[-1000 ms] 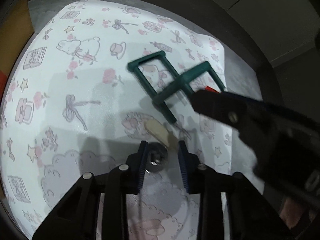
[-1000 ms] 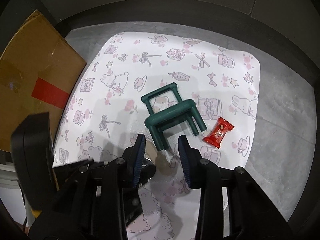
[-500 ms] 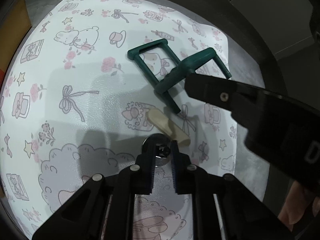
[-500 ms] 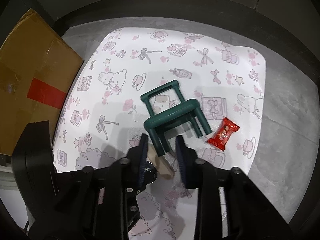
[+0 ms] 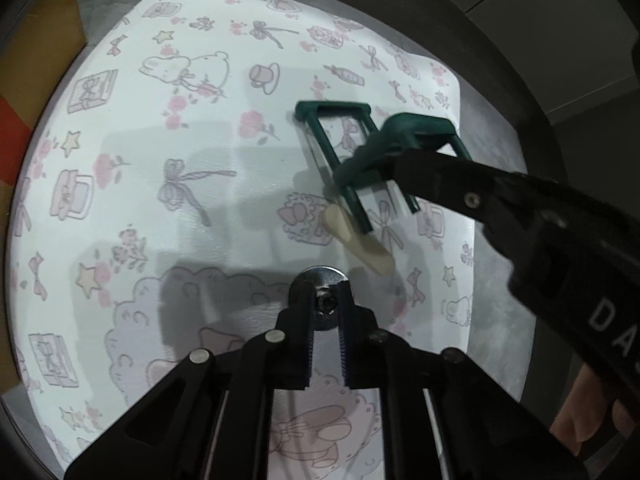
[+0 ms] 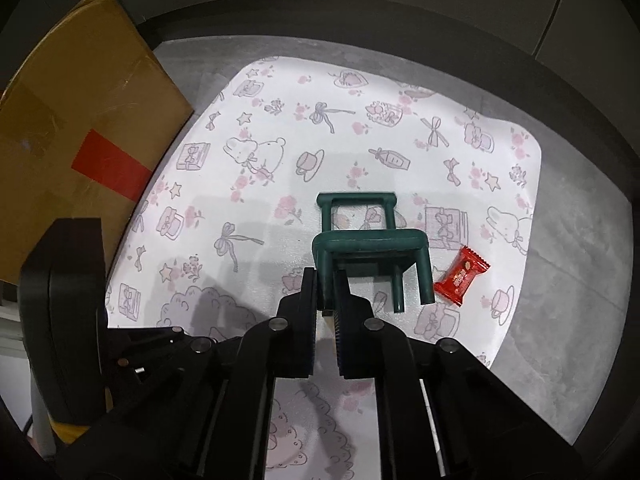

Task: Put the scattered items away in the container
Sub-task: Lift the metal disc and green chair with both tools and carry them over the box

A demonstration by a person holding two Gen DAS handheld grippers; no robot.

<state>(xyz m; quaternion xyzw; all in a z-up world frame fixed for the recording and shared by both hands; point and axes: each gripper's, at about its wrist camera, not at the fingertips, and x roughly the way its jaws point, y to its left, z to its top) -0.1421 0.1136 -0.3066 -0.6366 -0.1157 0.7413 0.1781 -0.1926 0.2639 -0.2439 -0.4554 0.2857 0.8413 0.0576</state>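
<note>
Since a second ago both claws have been closing: the left claw [image 5: 326, 308], which then stood spread around a round metal disc with a bolt at its centre [image 5: 319, 280], now pinches that disc between its ribbed pads, and the right claw [image 6: 325, 294], then open just short of the small green toy chair [image 6: 370, 252], now clamps one of the chair's front legs. The chair has turned with it, from lying askew to facing squarely up the right wrist view, and in the left wrist view it looks tilted off the cloth. It is dark green plastic, with a square seat, four round legs and an open two-post backrest that points away from the right camera. A beige, tongue-shaped flat piece [image 5: 357, 242] lies on the cloth between the disc and the chair, about where it was. A red sweet in a crimped wrapper [image 6: 461, 276] lies just right of the chair's legs, not touching them. Everything sits on a white cloth printed with pink and grey bows, cups, bears and flowers [image 6: 248, 184], spread over a grey marbled tabletop [image 6: 560, 280]. A brown cardboard box with a red patch [image 6: 80, 140] stands at the cloth's left edge, and dark grey wall panels rise behind.
</note>
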